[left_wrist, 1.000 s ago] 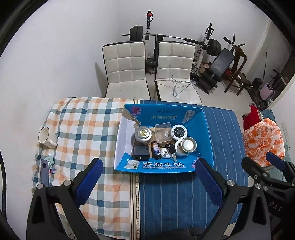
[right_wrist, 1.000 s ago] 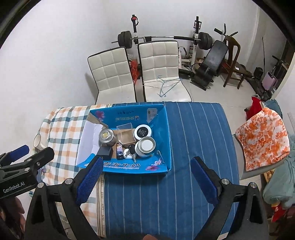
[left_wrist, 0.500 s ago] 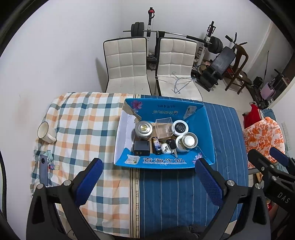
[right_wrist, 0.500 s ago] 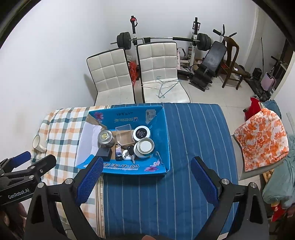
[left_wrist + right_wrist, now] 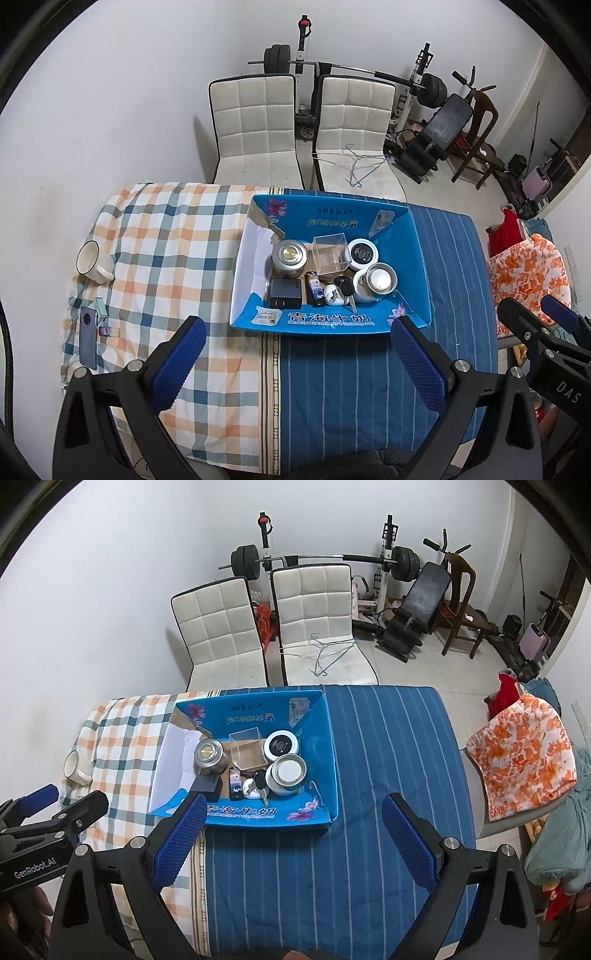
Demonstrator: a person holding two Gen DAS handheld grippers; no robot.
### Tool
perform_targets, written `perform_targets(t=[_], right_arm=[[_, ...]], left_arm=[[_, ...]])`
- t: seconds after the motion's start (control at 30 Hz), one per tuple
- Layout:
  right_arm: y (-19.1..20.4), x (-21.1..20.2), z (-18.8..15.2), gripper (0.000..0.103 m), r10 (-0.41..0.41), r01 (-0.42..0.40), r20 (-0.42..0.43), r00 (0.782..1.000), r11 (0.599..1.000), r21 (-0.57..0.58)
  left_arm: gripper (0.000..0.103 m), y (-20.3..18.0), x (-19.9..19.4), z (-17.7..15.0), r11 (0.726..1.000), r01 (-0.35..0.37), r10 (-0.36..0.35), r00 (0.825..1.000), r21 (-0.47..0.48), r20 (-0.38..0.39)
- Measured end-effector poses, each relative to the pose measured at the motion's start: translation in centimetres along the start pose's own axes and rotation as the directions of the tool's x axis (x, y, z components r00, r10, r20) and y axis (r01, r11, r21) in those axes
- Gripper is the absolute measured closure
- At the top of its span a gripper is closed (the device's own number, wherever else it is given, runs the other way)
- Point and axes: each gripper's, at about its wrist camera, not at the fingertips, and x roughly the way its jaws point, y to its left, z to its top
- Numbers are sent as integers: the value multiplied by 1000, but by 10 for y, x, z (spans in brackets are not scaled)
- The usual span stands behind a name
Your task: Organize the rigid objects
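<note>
A blue cardboard box point(image 5: 419, 258) point(image 5: 325, 746) sits mid-table. It holds a metal tin point(image 5: 289, 257), a clear plastic cube point(image 5: 330, 254), a black-lidded jar point(image 5: 363, 253), a white-lidded jar point(image 5: 373, 281), a black charger point(image 5: 284, 292), a small dark lighter-like item point(image 5: 315, 289) and keys point(image 5: 341, 290). My left gripper point(image 5: 295, 354) is open and empty, high above the table's near side. My right gripper point(image 5: 293, 830) is open and empty, also high above and short of the box.
A white mug point(image 5: 93, 262) lies at the table's left edge. A phone point(image 5: 88, 336) and small items point(image 5: 108, 331) lie at the near left. Two white chairs point(image 5: 255, 125) stand beyond the table. An orange floral cloth point(image 5: 524, 760) covers a seat at right.
Both grippers have risen and drawn back, so the table and box look smaller and farther. Nothing on the table has moved.
</note>
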Motion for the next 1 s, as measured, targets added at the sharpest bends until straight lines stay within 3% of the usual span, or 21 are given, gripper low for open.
perform_targets(t=[1.0], right_arm=[[-2,1,-2,5,-14,14,3,1000,1000,8]], left_arm=[[0,1,-3,-7,1000,-26,26,1000,-6,10]])
